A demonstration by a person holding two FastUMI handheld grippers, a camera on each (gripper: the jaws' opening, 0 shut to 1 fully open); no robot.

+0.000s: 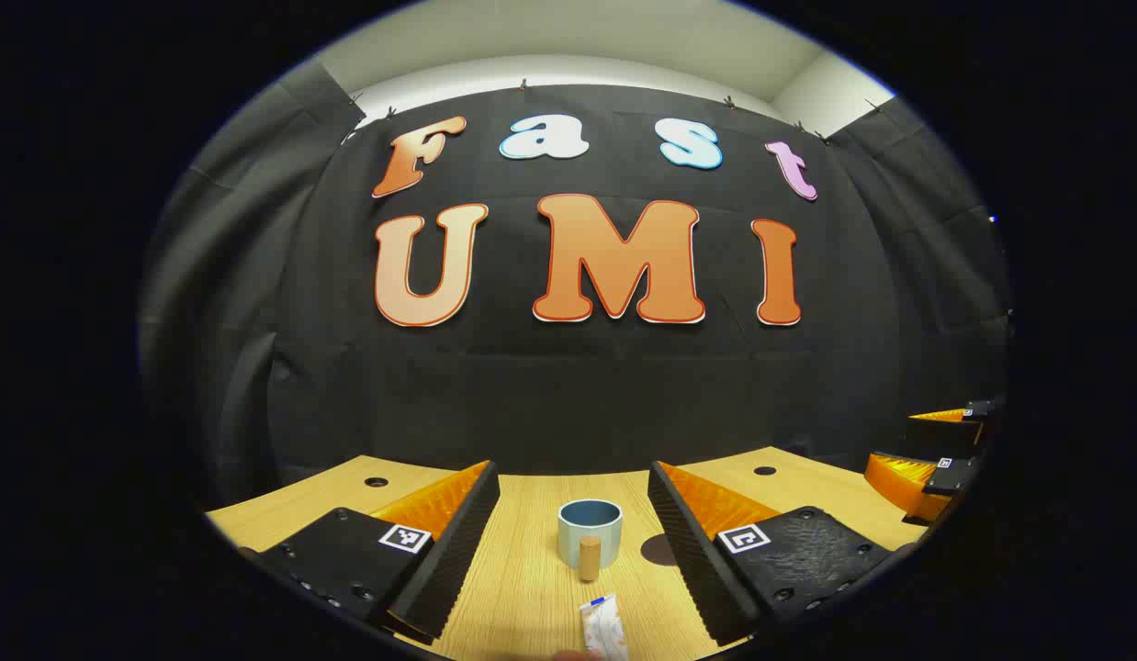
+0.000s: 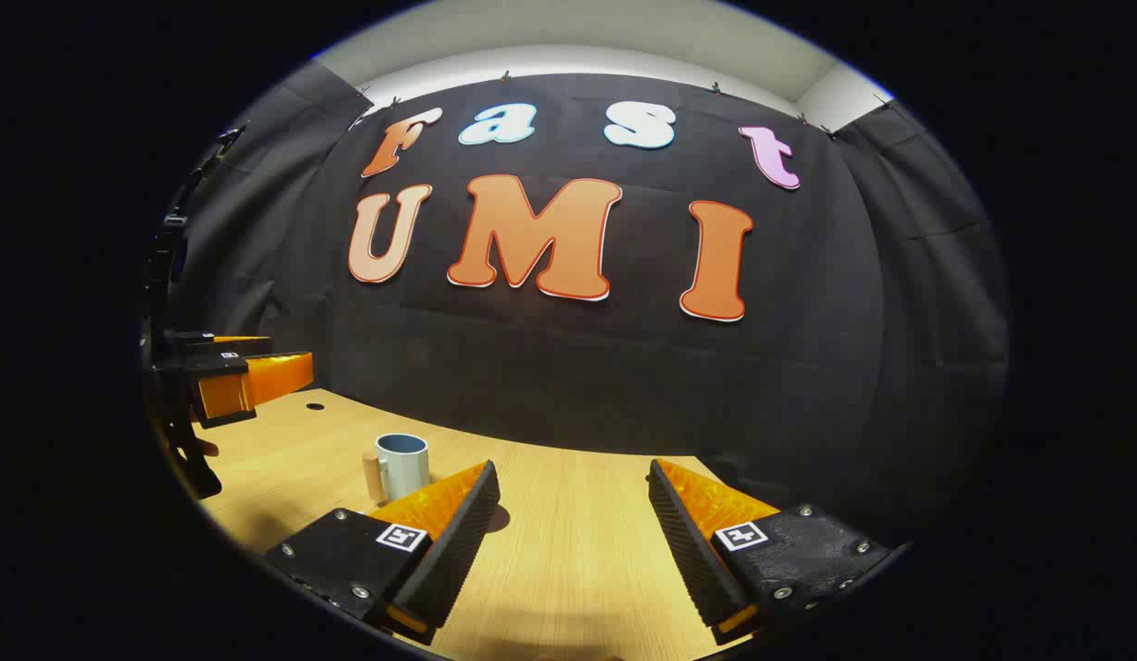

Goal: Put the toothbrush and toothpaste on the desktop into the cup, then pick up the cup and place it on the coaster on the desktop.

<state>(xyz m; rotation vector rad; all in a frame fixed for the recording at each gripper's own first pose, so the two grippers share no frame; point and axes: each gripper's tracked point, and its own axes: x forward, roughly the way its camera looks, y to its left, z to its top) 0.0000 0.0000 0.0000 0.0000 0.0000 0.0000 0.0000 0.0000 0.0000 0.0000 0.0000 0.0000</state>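
On the wooden surface (image 1: 523, 588): one cup (image 1: 590, 533), upright, handle toward the left claw (image 1: 573, 542); one toothpaste tube (image 1: 603, 627) lying flat just nearer; one dark coaster (image 1: 658, 549) beside the cup. Left claw: wide open, empty. Right claw (image 2: 573, 523): wide open, empty, cup (image 2: 401, 464) off to its left.

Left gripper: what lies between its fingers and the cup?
In the left gripper view, the toothpaste tube lies on the desktop before the cup; otherwise bare wood.
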